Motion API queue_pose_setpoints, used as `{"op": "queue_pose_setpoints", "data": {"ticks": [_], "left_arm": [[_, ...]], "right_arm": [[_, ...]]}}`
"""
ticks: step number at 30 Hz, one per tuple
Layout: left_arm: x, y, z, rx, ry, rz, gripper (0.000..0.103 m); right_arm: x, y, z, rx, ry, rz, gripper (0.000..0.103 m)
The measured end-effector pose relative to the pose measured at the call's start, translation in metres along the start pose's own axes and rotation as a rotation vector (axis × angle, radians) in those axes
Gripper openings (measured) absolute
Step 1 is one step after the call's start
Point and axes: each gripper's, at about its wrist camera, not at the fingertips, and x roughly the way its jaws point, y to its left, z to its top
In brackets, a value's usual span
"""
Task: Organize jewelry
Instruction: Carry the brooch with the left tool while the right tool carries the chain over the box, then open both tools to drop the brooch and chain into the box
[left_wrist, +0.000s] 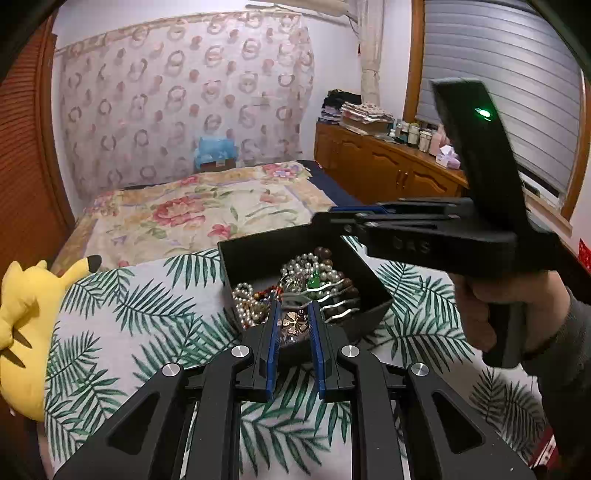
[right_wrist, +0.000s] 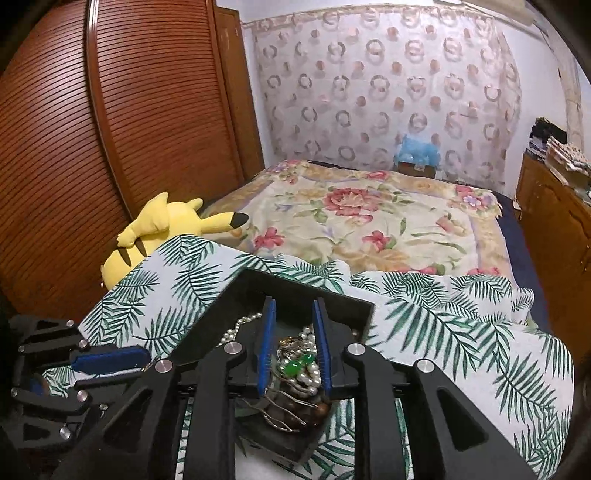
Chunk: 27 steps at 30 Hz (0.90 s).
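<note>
A black open box (left_wrist: 251, 254) full of tangled jewelry sits on a palm-leaf cloth. It holds pearl strands (left_wrist: 245, 301), dark wooden beads (left_wrist: 323, 253), a green pendant (left_wrist: 314, 282) and a clover-charm bracelet (left_wrist: 291, 323). My left gripper (left_wrist: 293, 314) is open at the box's near corner, its fingers either side of the clover bracelet. My right gripper (right_wrist: 293, 308) is open and hovers over the box (right_wrist: 295, 288), with pearls and the green pendant (right_wrist: 295, 365) between its fingers. The right gripper's body shows in the left wrist view (left_wrist: 436, 232).
A yellow plush toy (left_wrist: 26, 328) lies left of the cloth. A floral bedspread (right_wrist: 369, 221) stretches beyond the box. A wooden dresser (left_wrist: 388, 166) with folded clothes and bottles stands at the right. A brown louvered wardrobe door (right_wrist: 110, 129) is at the left.
</note>
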Motion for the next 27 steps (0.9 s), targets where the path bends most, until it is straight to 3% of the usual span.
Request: {"op": "queue_pose_setpoints", "data": {"ticks": [7, 11, 21, 22, 24, 27], "left_arm": [[0.023, -0.004, 0.009, -0.004, 0.015, 0.015, 0.014], [0.037, -0.003, 0.018, -0.005, 0.021, 0.038, 0.014], [0.058, 0.007, 0.031, -0.034, 0.046, 0.086, 0.016], [0.058, 0.007, 0.031, -0.035, 0.046, 0.088, 0.019], [0.057, 0.006, 0.032, -0.039, 0.04, 0.095, 0.046], [0.051, 0.005, 0.031, -0.042, 0.027, 0.105, 0.064]], "right_arm": [[-0.016, -0.012, -0.017, 0.019, -0.017, -0.024, 0.023], [-0.026, -0.018, -0.028, 0.031, -0.02, -0.072, 0.039], [-0.043, -0.028, -0.049, 0.056, -0.03, -0.111, 0.048], [-0.044, -0.029, -0.05, 0.057, -0.032, -0.112, 0.048], [-0.045, -0.028, -0.051, 0.055, -0.037, -0.124, 0.053], [-0.045, -0.029, -0.054, 0.052, -0.042, -0.151, 0.06]]}}
